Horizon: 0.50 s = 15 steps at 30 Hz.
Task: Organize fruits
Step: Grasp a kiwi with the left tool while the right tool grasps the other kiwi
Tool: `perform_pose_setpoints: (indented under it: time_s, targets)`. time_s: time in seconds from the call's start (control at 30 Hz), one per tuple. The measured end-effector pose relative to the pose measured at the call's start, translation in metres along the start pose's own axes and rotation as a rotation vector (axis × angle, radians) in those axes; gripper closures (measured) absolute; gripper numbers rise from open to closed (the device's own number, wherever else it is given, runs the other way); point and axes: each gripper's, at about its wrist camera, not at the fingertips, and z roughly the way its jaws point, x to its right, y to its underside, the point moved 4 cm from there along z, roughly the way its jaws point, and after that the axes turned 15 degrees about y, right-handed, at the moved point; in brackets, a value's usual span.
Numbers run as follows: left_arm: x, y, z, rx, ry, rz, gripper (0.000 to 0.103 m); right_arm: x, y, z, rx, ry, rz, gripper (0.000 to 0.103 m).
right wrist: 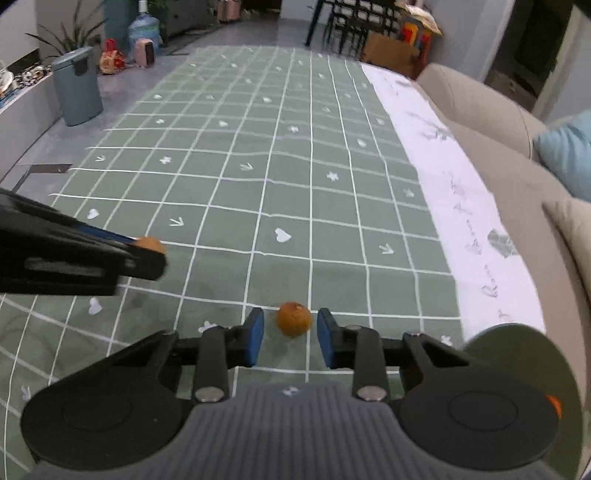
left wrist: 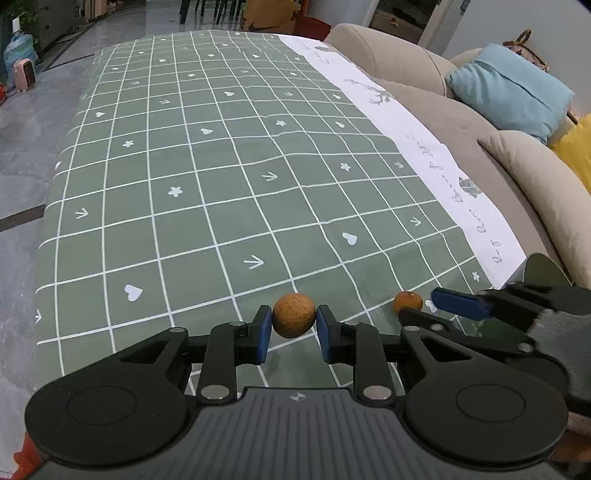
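Observation:
My left gripper [left wrist: 294, 325] is shut on a round brown fruit [left wrist: 294, 315], with both blue pads against its sides just above the green checked tablecloth [left wrist: 221, 166]. A second, smaller brown fruit [left wrist: 407, 302] lies on the cloth to its right. In the right wrist view that second fruit [right wrist: 294, 318] sits on the cloth between the fingers of my right gripper [right wrist: 290, 332], which is open with gaps on both sides. The left gripper and its fruit [right wrist: 149, 243] show at the left of the right wrist view. The right gripper's finger [left wrist: 458, 304] shows at the right of the left wrist view.
A grey plate's rim [right wrist: 517, 354] shows at the lower right, by the table's near right corner. A beige sofa [left wrist: 461, 122] with a blue cushion [left wrist: 509, 90] runs along the table's right edge. A bin [right wrist: 77, 86] and water bottle [right wrist: 143, 31] stand on the floor, far left.

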Motion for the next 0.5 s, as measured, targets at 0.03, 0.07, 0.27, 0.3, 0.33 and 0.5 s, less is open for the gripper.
perform_pose_setpoints:
  time_s: [0.03, 0.07, 0.27, 0.3, 0.33, 0.5]
  targets:
    - [-0.001, 0.000, -0.001, 0.001, 0.002, -0.003, 0.074, -0.001, -0.001, 0.003, -0.006, 0.001, 0.005, 0.078]
    - [-0.001, 0.001, -0.002, -0.001, 0.003, -0.004, 0.074, -0.001, -0.002, 0.006, -0.010, -0.001, 0.013, 0.079]
    - [0.001, 0.004, -0.005, -0.002, 0.007, -0.003, 0.074, 0.002, -0.005, 0.010, -0.006, 0.014, 0.037, 0.091]
    - [0.002, 0.005, -0.004, -0.011, 0.004, -0.005, 0.074, 0.003, -0.004, 0.009, -0.007, 0.009, 0.047, 0.093]
    - [0.004, 0.006, -0.004, -0.019, 0.005, -0.003, 0.074, 0.005, -0.003, 0.007, -0.006, 0.000, 0.058, 0.099]
    - [0.019, 0.004, -0.016, 0.010, 0.021, 0.009, 0.074, 0.010, -0.002, -0.024, 0.033, -0.031, 0.082, 0.103]
